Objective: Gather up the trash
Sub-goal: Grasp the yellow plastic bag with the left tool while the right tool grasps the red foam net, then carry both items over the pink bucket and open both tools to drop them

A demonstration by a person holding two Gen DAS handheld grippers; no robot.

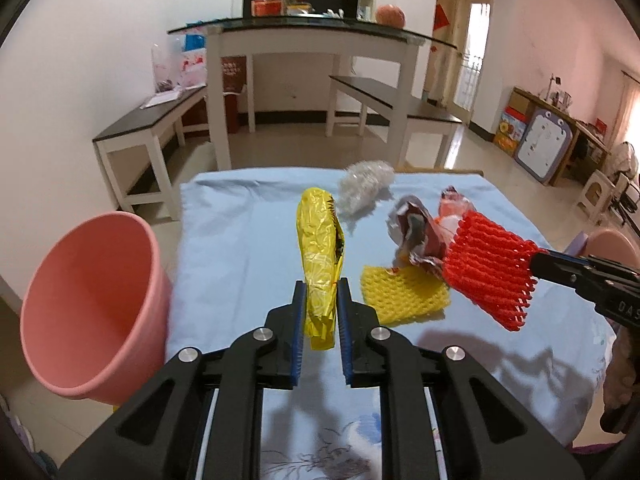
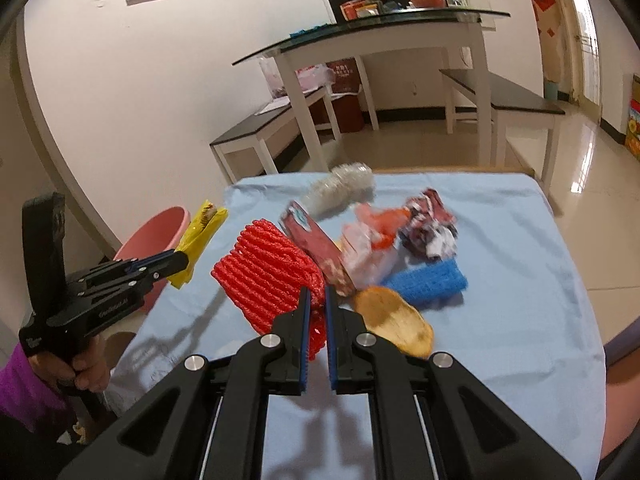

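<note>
Two grippers, each gripping one piece of trash above a desk covered with a light blue cloth [image 1: 240,240].

Left gripper [image 1: 320,308]: jaws narrow, clamped on the lower part of a yellow crinkled wrapper [image 1: 320,248], which stands up and away from the fingers, lifted off the cloth. In the right wrist view the same wrapper [image 2: 200,236] hangs out past the desk's left edge, in front of the pink bin. A hand [image 2: 86,364] with a purple sleeve [image 2: 24,392] holds this gripper's handle.

Right gripper [image 2: 316,312]: jaws nearly closed, pinching one corner of a red foam net sleeve [image 2: 268,276]. From the left wrist view the sleeve [image 1: 488,268] hangs clear of the cloth, over the desk's right side.

Pink bin [image 1: 92,312]: open-topped, just beside the desk's left edge, nothing visible in it.

Left on the cloth:
- yellow foam net [image 1: 404,296], flat, near the desk's middle;
- blue foam net [image 2: 428,280], toward the right side;
- crumpled clear plastic [image 1: 364,188], at the far edge;
- crumpled foil and printed wrappers [image 1: 416,232], a loose heap between the clear plastic and the nets;
- tan peel-like piece [image 2: 396,320], just beside the blue foam net, nearer the front edge.
</note>
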